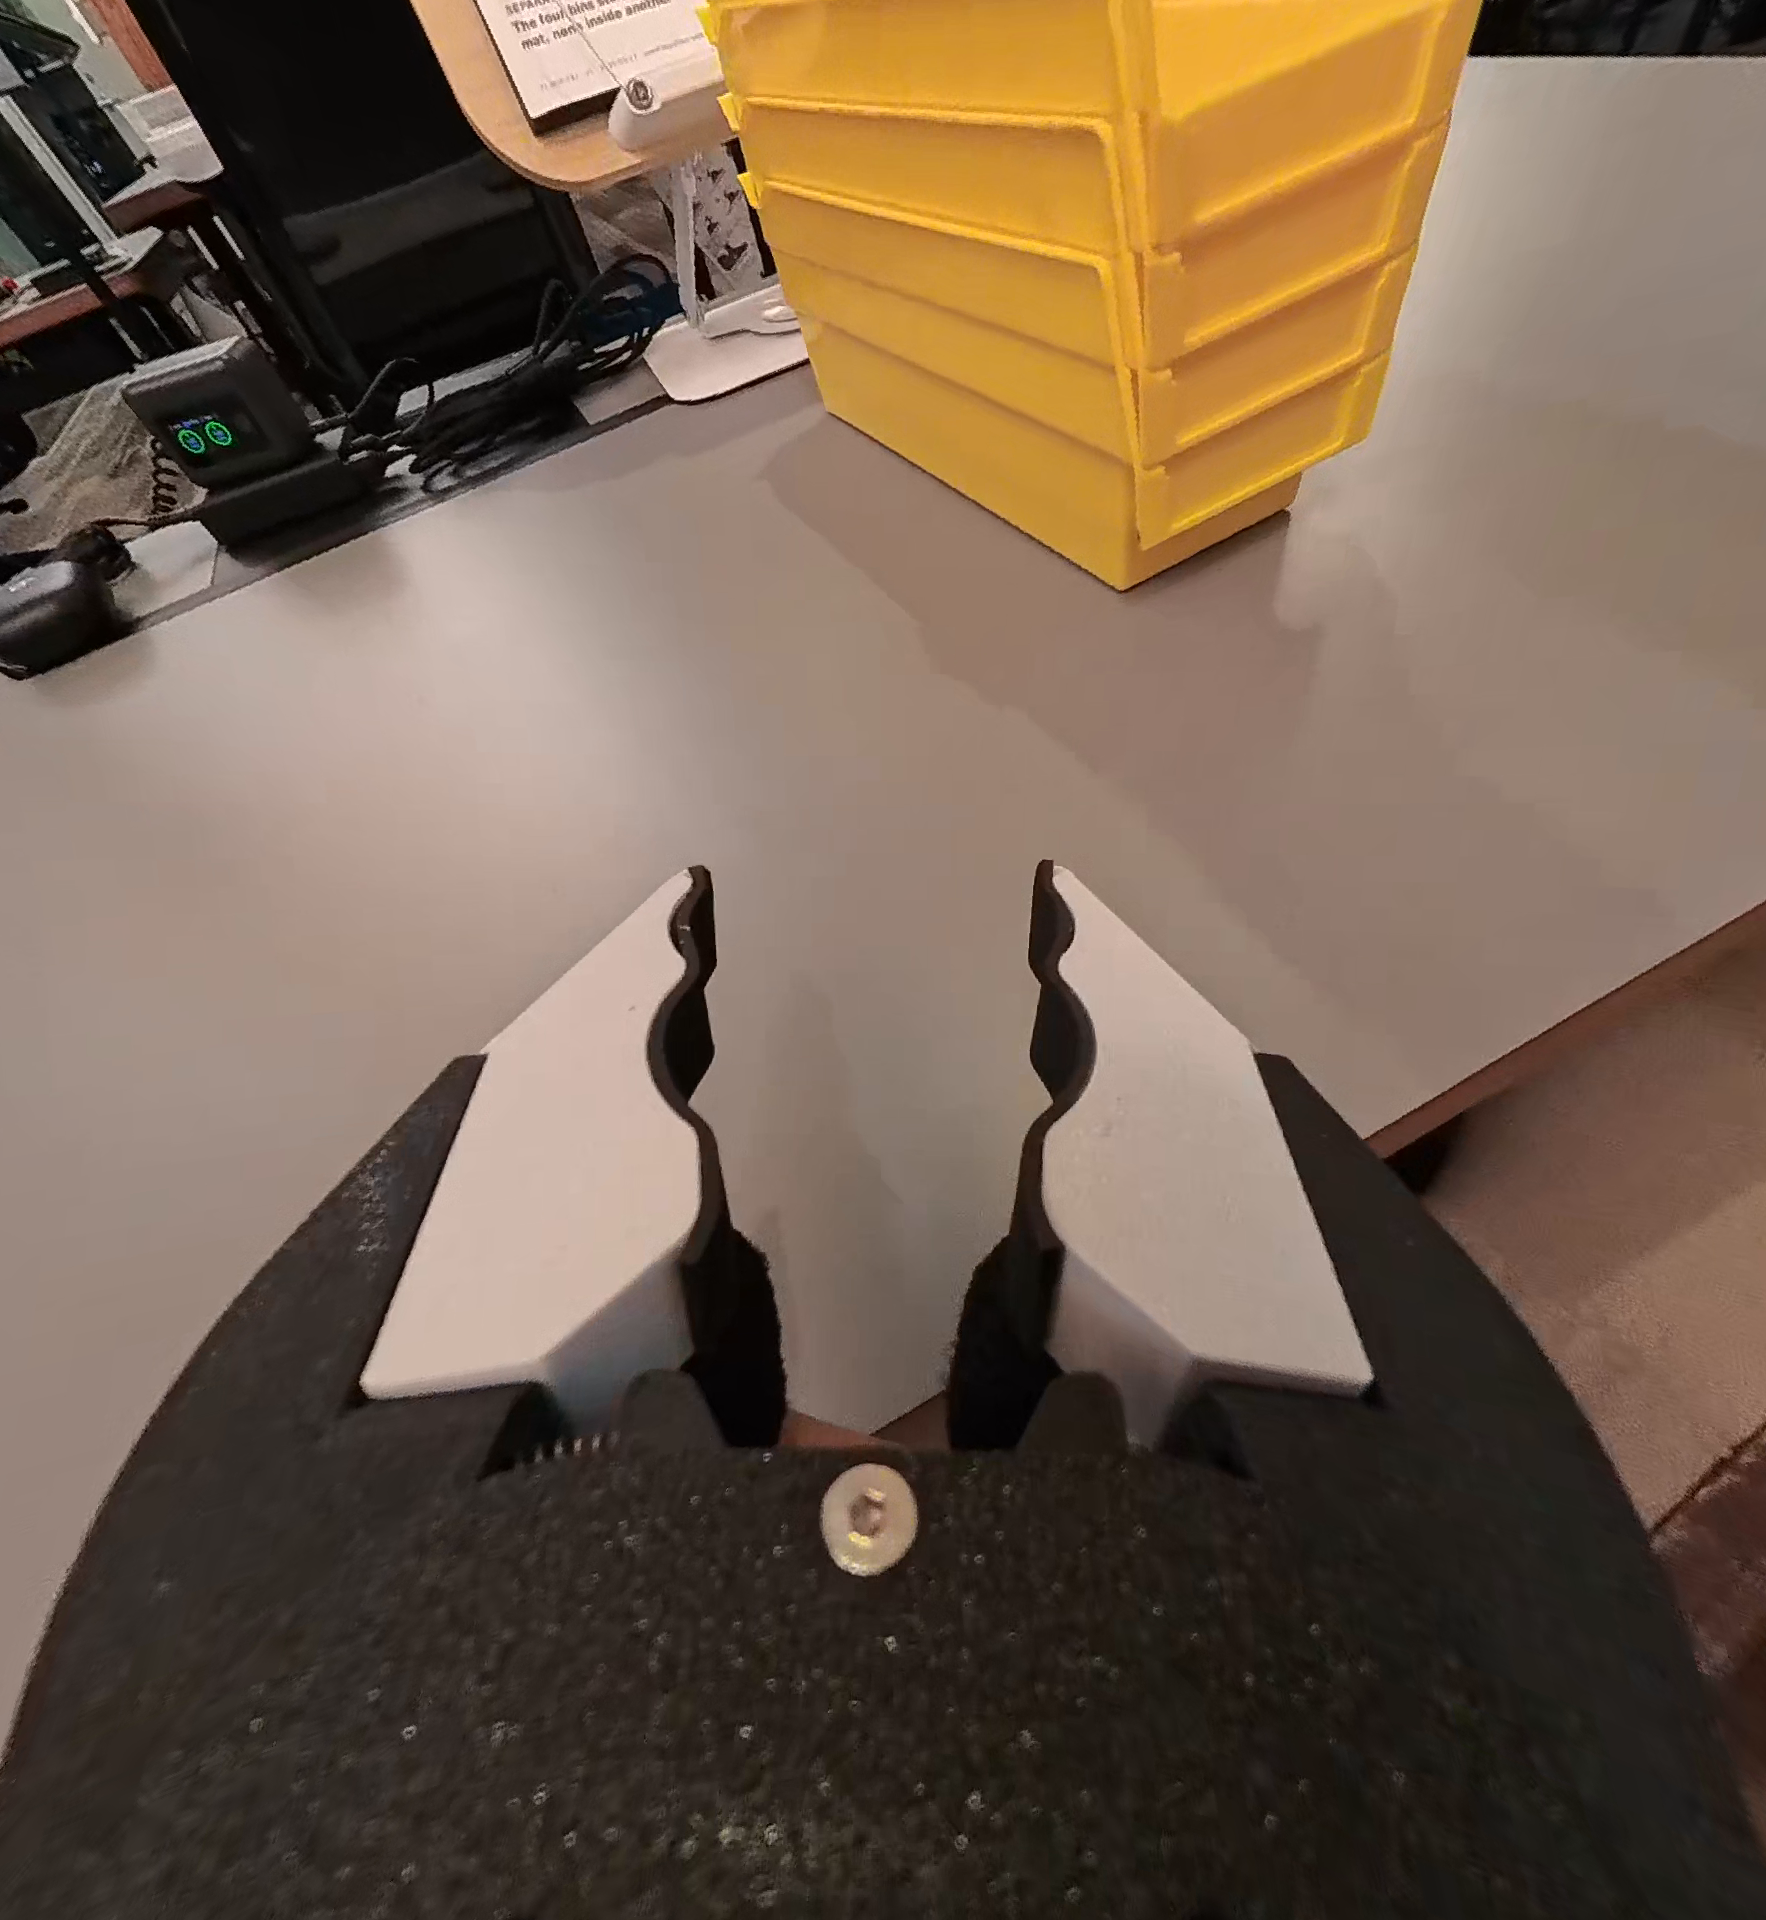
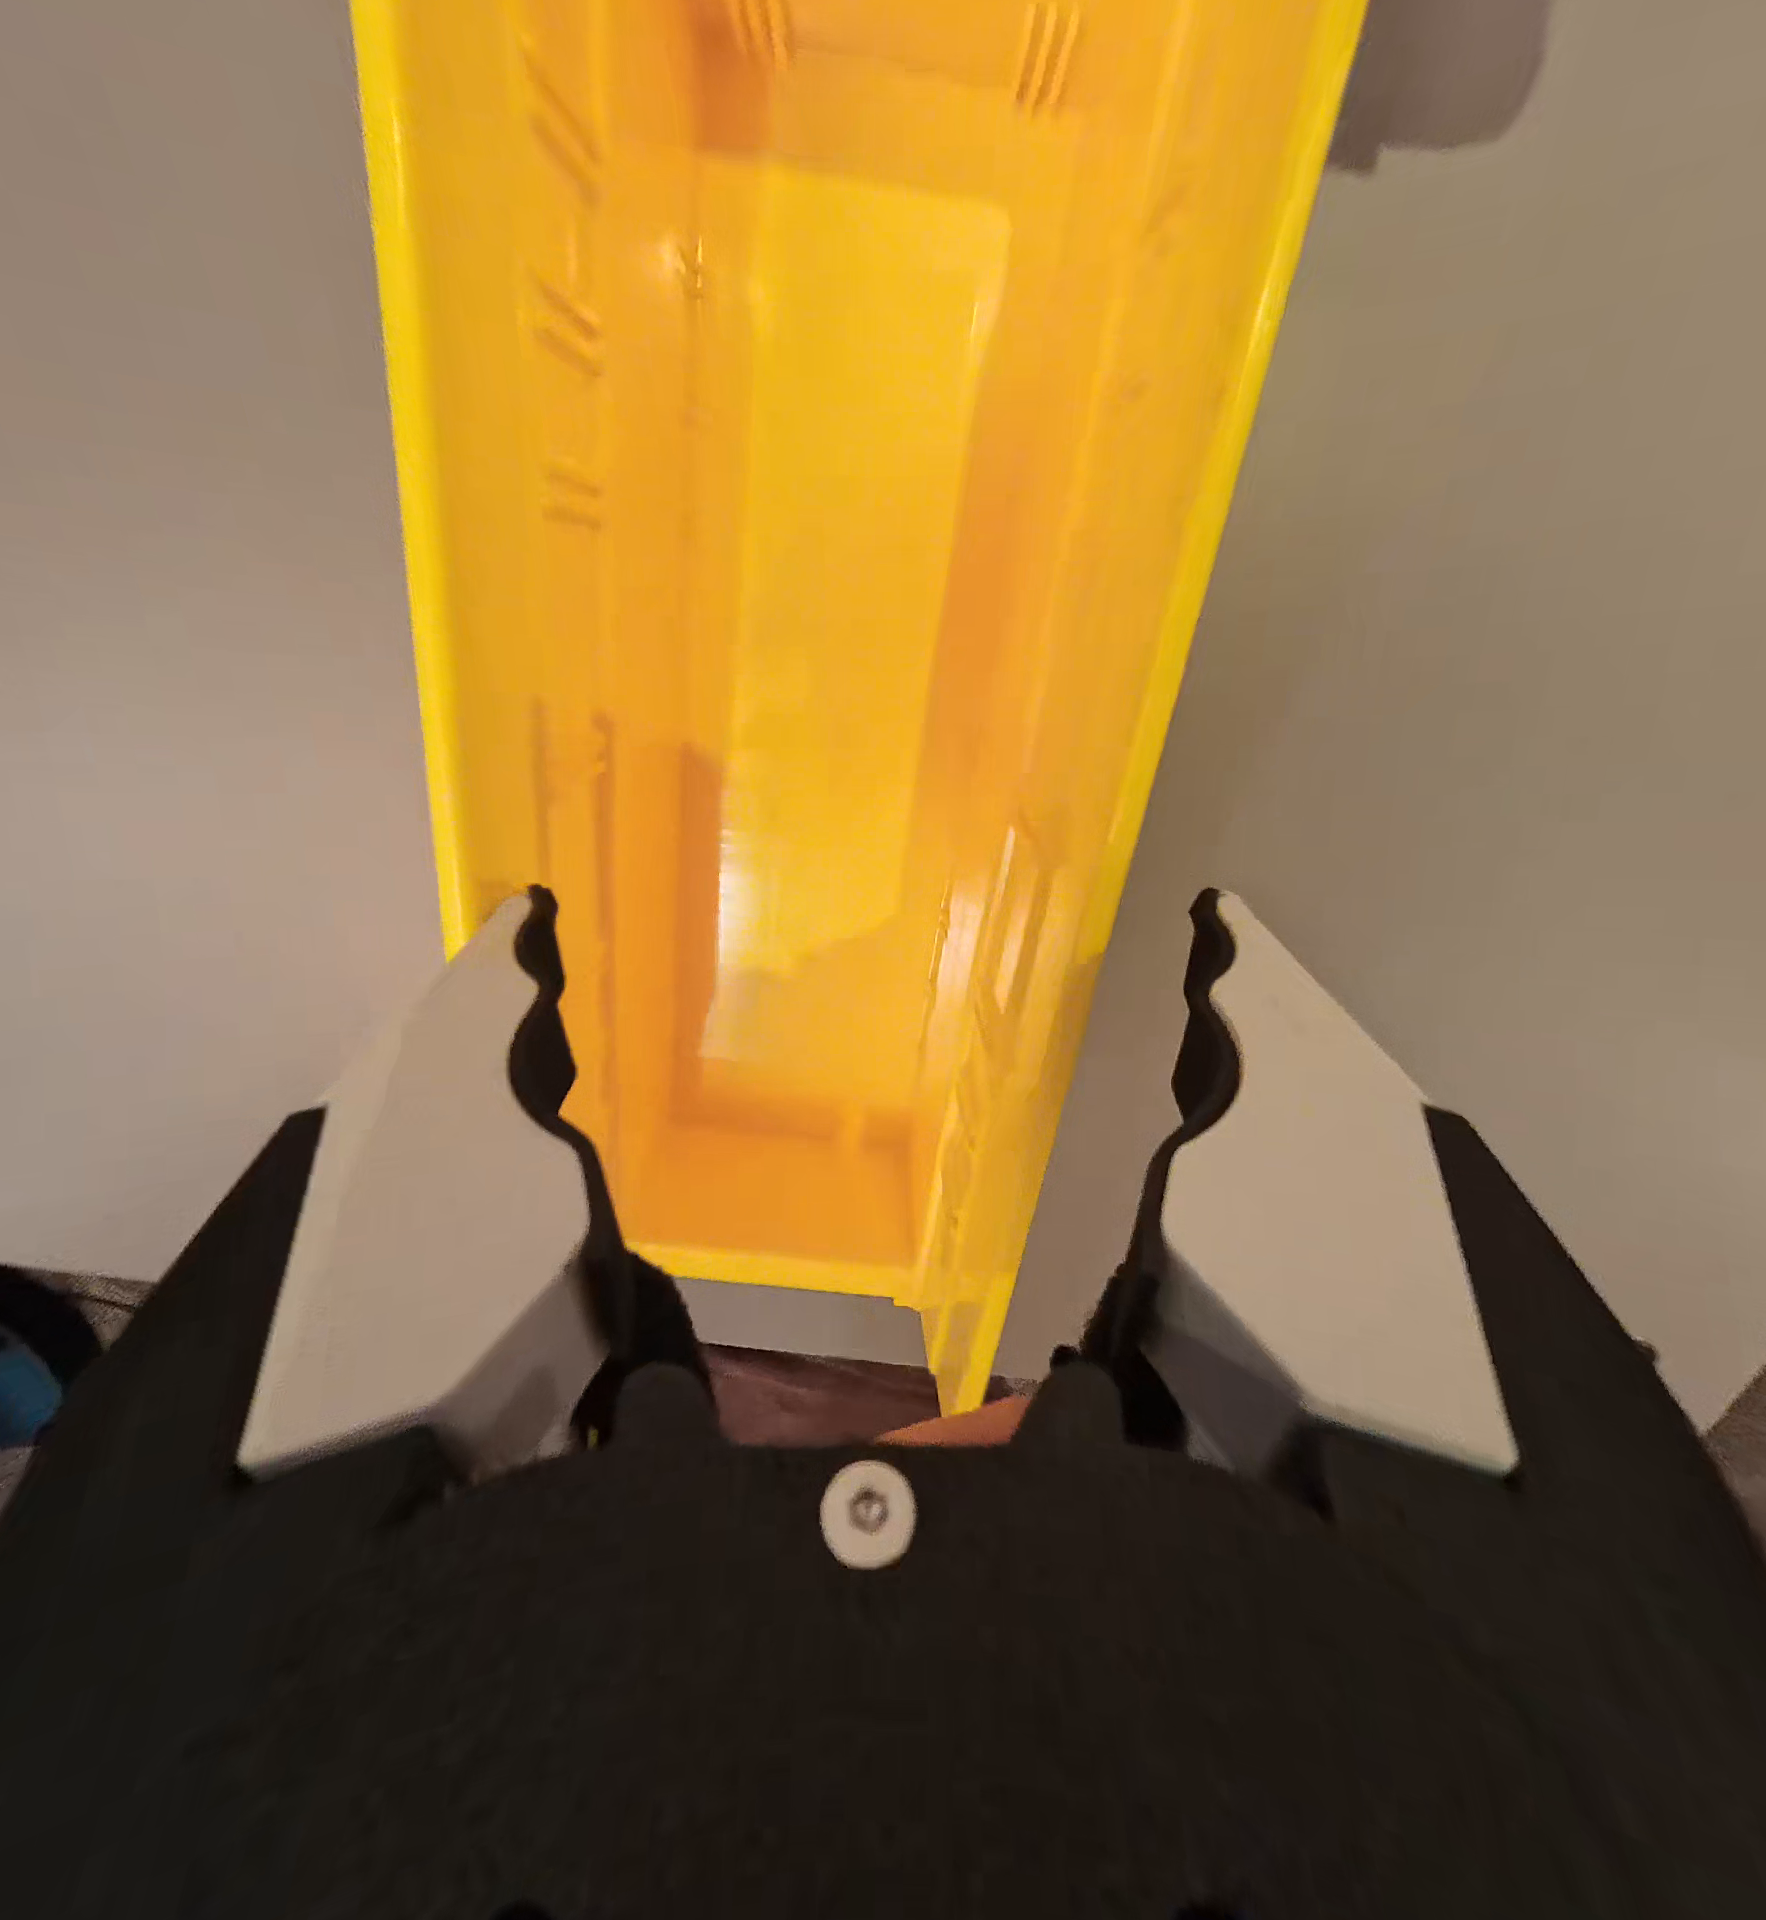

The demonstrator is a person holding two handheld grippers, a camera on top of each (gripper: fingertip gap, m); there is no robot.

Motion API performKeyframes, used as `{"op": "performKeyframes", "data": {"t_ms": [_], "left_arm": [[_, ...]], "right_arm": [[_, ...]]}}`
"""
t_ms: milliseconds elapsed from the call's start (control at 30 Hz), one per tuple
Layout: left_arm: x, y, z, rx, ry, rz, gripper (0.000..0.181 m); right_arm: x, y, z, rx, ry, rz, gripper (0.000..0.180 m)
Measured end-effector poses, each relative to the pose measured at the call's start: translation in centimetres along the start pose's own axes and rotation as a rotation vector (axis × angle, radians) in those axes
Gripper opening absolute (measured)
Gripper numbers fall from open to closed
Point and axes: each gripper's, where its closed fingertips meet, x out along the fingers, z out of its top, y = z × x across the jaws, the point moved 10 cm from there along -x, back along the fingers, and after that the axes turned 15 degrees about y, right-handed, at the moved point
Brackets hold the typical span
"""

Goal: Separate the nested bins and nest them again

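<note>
Plenty of bare desk (image 1: 567, 790) in front of the left tool (image 1: 868, 883), with the stacked yellow bins (image 1: 1097, 312) well ahead. Cables (image 1: 505, 405) and a charger (image 1: 219, 421) crowd the far-left edge. The right tool (image 2: 871, 904) sits wide apart, right over the top bin's (image 2: 837, 582) open inside.

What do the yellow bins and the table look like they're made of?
Bins: likely moulded plastic, glossy; thin ribbed walls catch bright glare inside in the right wrist view. Table: smooth matte grey top, perhaps laminate, with a brown edge band; the core isn't visible.
</note>
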Motion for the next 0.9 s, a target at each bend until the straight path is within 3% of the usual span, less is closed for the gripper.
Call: {"op": "performKeyframes", "data": {"t_ms": [100, 200, 400, 500, 667, 900], "left_arm": [[0.2, 0.0, 0.0, -0.005, 0.012, -0.004, 0.058], [0.2, -0.1, 0.1, -0.011, 0.006, -0.017, 0.058], [0.3, -0.6, 0.2, 0.003, 0.010, -0.018, 0.057], [0.5, -1.2, 0.4, 0.004, 0.011, -0.042, 0.057], [0.1, -1.8, 0.3, 0.089, 0.000, 0.013, 0.055], [0.0, -1.9, 0.1, 0.119, -0.005, 0.034, 0.052]], "right_arm": [[0.4, 0.7, 0.6, -0.005, 0.009, -0.039, 0.106], [0.8, 1.0, 0.8, -0.011, 0.009, -0.087, 0.106], [-4.2, -0.5, 0.3, 0.032, -0.104, -0.011, 0.105], [-3.5, 1.4, -0.3, -0.009, -0.059, 0.058, 0.111], [-1.1, 2.7, 0.3, -0.013, -0.020, -0.141, 0.116], [-0.9, 3.0, 1.0, -0.013, 0.013, -0.222, 0.125]]}}
